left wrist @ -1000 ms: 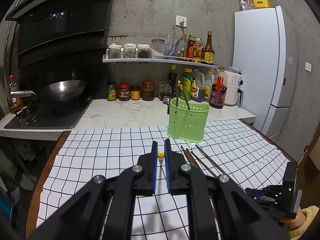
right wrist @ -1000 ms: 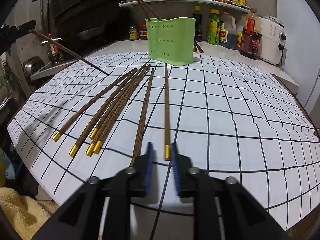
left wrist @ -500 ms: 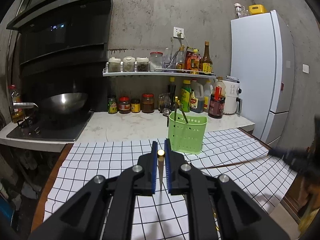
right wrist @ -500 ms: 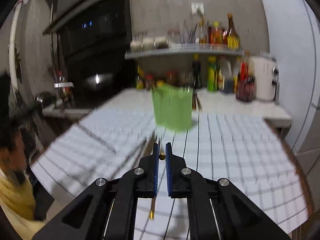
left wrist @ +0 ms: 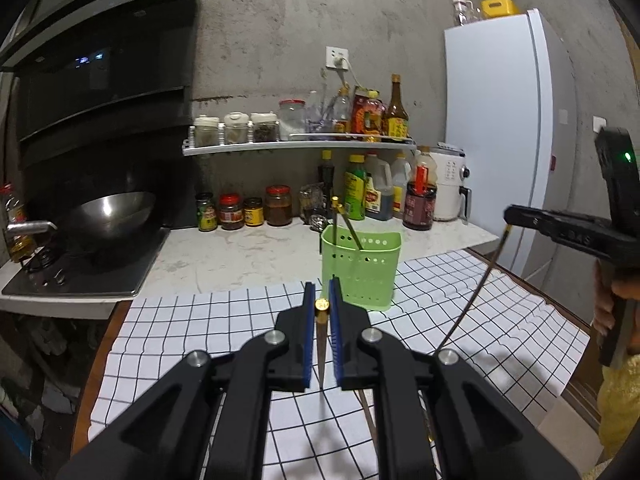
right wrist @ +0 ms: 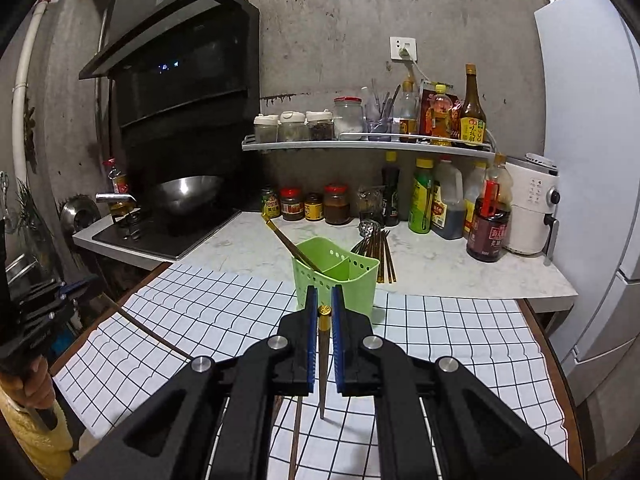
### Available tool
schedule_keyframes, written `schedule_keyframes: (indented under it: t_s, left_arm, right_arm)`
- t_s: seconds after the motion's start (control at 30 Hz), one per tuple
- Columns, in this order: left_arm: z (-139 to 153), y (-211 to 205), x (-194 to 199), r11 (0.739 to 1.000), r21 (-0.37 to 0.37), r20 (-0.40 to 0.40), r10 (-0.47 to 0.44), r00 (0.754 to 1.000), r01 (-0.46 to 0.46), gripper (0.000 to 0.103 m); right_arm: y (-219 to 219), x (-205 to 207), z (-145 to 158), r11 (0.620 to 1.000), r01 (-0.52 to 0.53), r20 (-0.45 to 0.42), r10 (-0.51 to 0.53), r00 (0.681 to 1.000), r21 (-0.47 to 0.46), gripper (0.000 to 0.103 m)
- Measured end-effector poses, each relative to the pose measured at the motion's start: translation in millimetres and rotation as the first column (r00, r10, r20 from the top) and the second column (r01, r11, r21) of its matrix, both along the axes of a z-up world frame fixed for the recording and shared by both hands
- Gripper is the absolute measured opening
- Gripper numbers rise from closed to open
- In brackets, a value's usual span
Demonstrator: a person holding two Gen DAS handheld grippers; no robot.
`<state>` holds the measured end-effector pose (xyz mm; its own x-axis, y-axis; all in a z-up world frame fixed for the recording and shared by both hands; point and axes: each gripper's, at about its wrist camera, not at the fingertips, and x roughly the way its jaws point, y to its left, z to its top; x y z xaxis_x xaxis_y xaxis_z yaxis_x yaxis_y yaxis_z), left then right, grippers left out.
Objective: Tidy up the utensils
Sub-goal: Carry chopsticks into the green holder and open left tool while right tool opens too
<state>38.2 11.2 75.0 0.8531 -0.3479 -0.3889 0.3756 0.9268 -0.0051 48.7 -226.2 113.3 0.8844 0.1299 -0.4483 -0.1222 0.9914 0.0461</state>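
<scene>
With both grippers, left gripper [left wrist: 322, 312] and right gripper [right wrist: 324, 312], clamped on dangling chopsticks [left wrist: 321, 344], tips may snag the green holder [right wrist: 335, 276] rim.

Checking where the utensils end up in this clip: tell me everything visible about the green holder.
The green holder is a light green plastic caddy with rounded corners and rows of small holes in its walls. A divider splits it into two compartments. It stands upright at the far edge of the checked cloth, by the marble counter. Gold-tipped wooden chopsticks lean out of its left compartment; the right one looks empty. Neither gripper touches it.
</scene>
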Motion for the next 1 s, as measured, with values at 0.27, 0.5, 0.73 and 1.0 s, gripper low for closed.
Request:
schedule_keyframes:
  t_s: [0.27,0.5,0.73,1.0]
  left_arm:
    - [-3.1,-23.0,43.3,0.998,0.032,-0.107,-0.051,0.993,0.054,0.007]
    - [19.1,-17.0,41.4,0.998,0.047,-0.091,-0.041,0.995,0.045,0.007]
    - [21.1,-15.4,51.9,0.998,0.058,-0.082,-0.031,0.996,0.036,0.007]
    - [6.5,-20.4,66.0,0.997,0.079,-0.091,-0.009,0.996,0.016,0.007]
  right_arm:
    - [-17.4,34.4,-6.8,0.999,0.012,-0.058,-0.010,0.998,0.036,0.008]
    - [-23.2,37.8,-8.5,0.999,0.009,-0.053,-0.006,0.999,0.042,0.008]
    - [-23.7,43.6,-8.2,0.999,0.004,-0.056,-0.002,0.998,0.045,0.008]
    - [-21.8,52.4,-18.2,0.999,0.013,-0.075,-0.010,0.997,0.041,0.008]
